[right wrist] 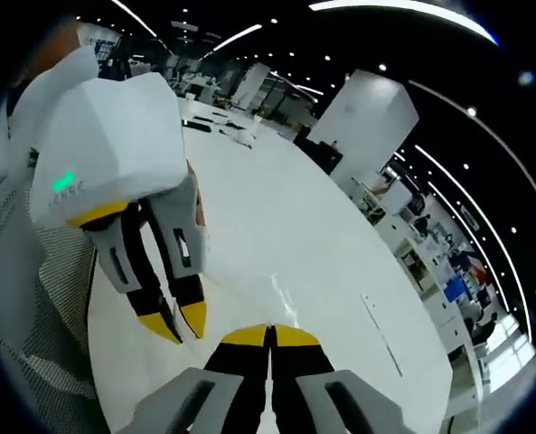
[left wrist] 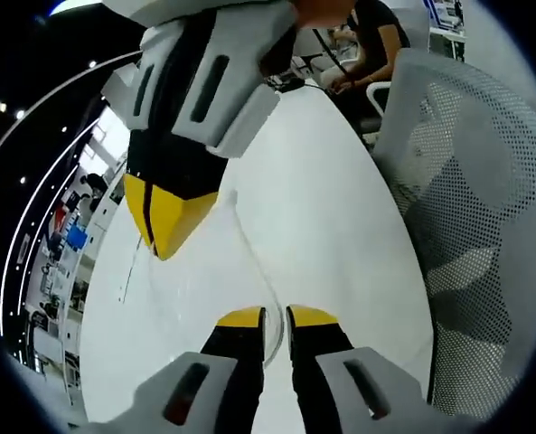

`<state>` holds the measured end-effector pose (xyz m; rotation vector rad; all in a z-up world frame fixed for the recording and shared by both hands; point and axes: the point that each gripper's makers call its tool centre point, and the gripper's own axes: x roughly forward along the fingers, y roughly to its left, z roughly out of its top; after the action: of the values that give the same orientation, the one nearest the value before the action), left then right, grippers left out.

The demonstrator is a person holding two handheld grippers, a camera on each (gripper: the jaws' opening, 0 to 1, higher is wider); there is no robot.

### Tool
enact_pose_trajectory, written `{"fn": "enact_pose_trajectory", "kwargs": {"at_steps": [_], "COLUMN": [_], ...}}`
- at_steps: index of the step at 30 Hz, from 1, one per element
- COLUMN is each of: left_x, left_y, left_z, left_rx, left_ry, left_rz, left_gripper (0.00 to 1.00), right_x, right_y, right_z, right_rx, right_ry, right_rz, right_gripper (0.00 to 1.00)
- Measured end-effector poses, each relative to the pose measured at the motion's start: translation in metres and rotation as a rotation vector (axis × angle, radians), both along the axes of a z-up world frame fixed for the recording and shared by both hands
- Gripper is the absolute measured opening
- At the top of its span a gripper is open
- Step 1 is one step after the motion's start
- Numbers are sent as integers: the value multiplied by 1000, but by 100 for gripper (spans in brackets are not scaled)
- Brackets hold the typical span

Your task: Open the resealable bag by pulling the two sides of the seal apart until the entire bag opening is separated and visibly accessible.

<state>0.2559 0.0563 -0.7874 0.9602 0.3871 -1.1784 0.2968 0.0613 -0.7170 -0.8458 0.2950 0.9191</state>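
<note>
Left tongs clamp the clear bag's edge at lower centre; right tongs likewise pinched on it. Bag spans between them above the white desk.

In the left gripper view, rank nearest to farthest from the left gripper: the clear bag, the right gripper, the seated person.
1. clear bag, pinched in the left gripper.
2. right gripper, above, left of centre.
3. seated person, at the table's far end.
</note>
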Motion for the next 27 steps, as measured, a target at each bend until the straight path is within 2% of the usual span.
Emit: {"fn": "enact_pose_trajectory", "kwargs": {"at_steps": [5,15,19,27], "left_x": [3,7,11,14], "left_y": [-1,-7,-8,-7], "left_z": [2,2,3,-5], "left_rx": [6,12,-10,-11], "left_ry": [-7,-7,13,45], "left_rz": [0,-15,8,31], "left_gripper": [8,10,11,16], "right_x": [2,11,15,20], "right_y": [2,-6,-9,-10], "right_z": [8,20,20,12], "right_rx": [-2,6,4,-12], "right_ry": [-44,-85,-86,-88], "right_rz": [6,-9,-11,-5], "right_gripper": [0,0,0,0]}}
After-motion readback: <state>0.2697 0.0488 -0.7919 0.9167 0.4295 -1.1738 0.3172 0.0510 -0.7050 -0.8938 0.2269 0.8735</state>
